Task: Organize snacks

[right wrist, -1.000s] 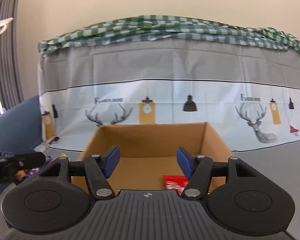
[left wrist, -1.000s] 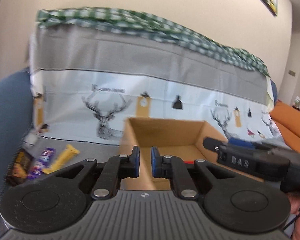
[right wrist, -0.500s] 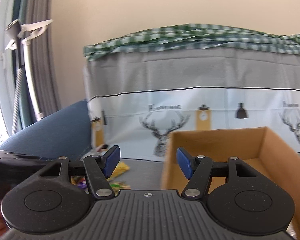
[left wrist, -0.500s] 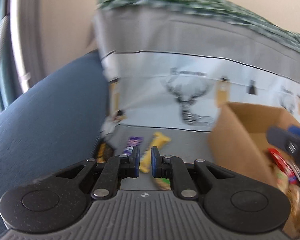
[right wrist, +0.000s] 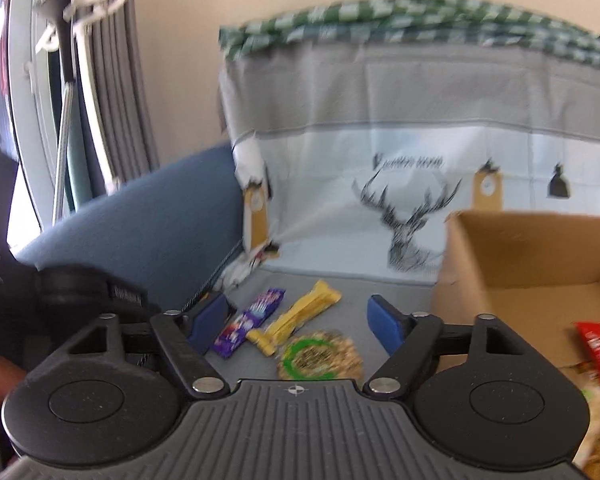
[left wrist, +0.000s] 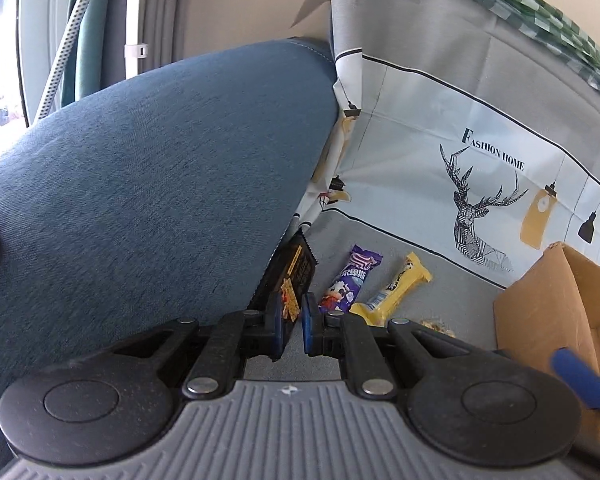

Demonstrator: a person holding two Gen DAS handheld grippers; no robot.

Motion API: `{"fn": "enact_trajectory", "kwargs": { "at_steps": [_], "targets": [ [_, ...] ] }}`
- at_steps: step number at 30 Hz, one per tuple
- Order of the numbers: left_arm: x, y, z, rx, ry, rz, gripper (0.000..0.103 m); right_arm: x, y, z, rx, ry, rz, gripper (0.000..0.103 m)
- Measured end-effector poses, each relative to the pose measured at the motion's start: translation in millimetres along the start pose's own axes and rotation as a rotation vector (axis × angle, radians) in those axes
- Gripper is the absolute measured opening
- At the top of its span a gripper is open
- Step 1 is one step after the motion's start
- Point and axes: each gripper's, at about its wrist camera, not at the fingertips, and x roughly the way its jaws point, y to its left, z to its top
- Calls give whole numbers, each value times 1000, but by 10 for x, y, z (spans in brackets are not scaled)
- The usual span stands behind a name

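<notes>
Loose snacks lie on the grey cloth: a purple bar [left wrist: 350, 278] [right wrist: 249, 321], a yellow bar [left wrist: 394, 290] [right wrist: 296, 316], a round nut snack with a green ring [right wrist: 319, 357] and a black packet [left wrist: 290, 280] leaning against the blue cushion. An open cardboard box [left wrist: 560, 300] [right wrist: 532, 264] stands to their right and holds a red packet [right wrist: 598, 350]. My left gripper [left wrist: 291, 322] is nearly shut and empty, just above the black packet. My right gripper [right wrist: 296, 320] is open and empty above the purple and yellow bars.
A blue sofa cushion [left wrist: 140, 168] fills the left. A grey and white cloth with a deer print [left wrist: 480, 208] rises behind the snacks, topped by green checked fabric [right wrist: 420, 16]. A window and curtain [right wrist: 100, 80] are at far left.
Both grippers have swung left, away from the box and over the loose snacks. The left gripper stayed nearly shut and the right stayed open.
</notes>
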Motion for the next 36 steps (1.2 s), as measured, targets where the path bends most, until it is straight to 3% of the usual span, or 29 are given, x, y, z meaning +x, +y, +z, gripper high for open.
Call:
{"fn": "enact_trajectory", "kwargs": {
  "at_steps": [5,11,16,20,23,25,27,30,32,34,36],
  "targets": [
    [123,-166,-27,110,0,42,12,423,110,-91,-37,87,-64,86],
    [329,-321,-54,188,11,88,12,853,-48,-197,3,176,-160,89],
    [579,-451,-77,243,48,146,13,1120,-117,-325,16,241,-183,90],
    [837,-563,-112,297,88,204,14,1185,-161,-361,38,246,-178,94],
    [970,-605,-144,325,99,222,21,1188,-188,-371,55,248,-160,94],
    [1014,-617,-150,322,95,204,30,1185,-199,-367,62,252,-145,94],
    [1049,-644,-156,327,94,185,46,1180,-199,-369,61,256,-125,93],
    [1072,-675,-168,334,97,162,53,1186,-191,-370,60,264,-103,93],
    [1062,-662,-171,334,96,146,53,1190,-198,-373,67,264,-100,93],
    [1065,-633,-170,321,112,118,43,1198,-212,-383,79,269,-87,92],
    [1085,-609,-178,311,144,108,12,1194,-202,-406,75,274,-69,89]
  ]
}}
